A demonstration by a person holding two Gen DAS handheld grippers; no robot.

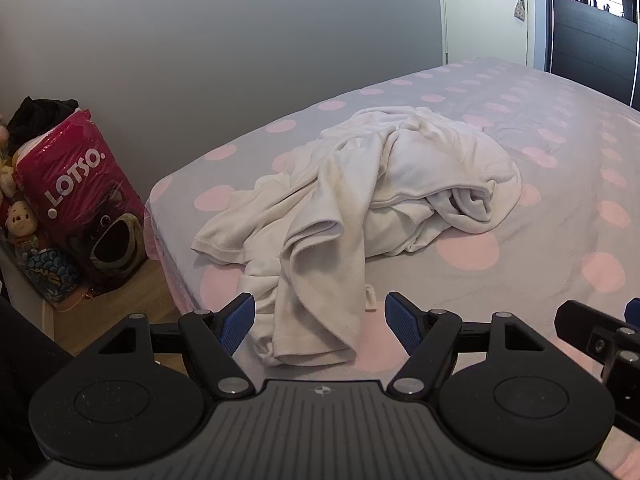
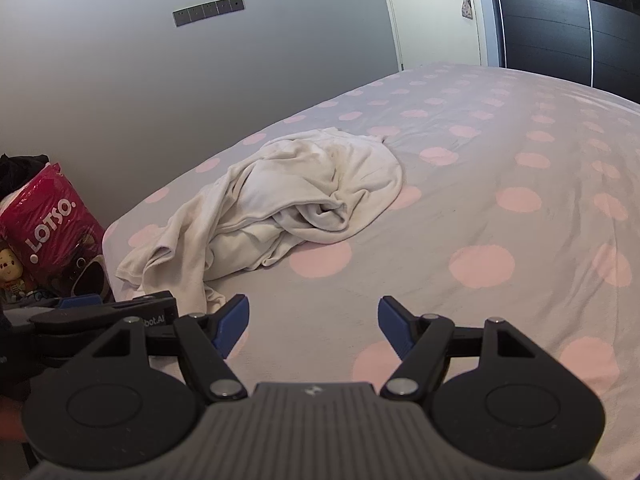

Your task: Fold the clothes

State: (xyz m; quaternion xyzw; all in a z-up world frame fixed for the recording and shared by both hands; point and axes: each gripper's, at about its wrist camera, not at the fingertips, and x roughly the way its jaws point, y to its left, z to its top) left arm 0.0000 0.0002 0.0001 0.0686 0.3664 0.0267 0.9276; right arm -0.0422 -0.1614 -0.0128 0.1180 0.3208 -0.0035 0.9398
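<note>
Left wrist view takes in most of the room: a bed [image 1: 520, 264] under a grey sheet dotted with pink fills the frame, with a grey wall behind it and a door and a dark wardrobe at the far right. On the sheet, toward the near left corner of the bed, lies the white garment [image 1: 360, 200], crumpled into a heap, its bulk bunched up at the far end and a long loose fold trailing toward the camera. On the floor beside the bed stands a pink LOTSO bag [image 1: 80, 192] with soft toys next to it. The left gripper [image 1: 320, 320] hovers low over the near end of that trailing fold, jaws spread wide with the cloth showing between them; whether it touches the cloth cannot be told, and nothing is pinched. The right gripper [image 2: 314, 324], seen in the right wrist view, is likewise fully released and holds nothing; it points at bare sheet just right of the garment's near end. No fold has begun, so the first job is likely to spread the heap flat. The main risk is grabbing several bunched layers at once, which would lift a knot rather than an edge. A pinch set too deep could also catch the bedsheet beneath. Being close to the bed's corner, the garment might slide off if tugged toward the floor side.
</note>
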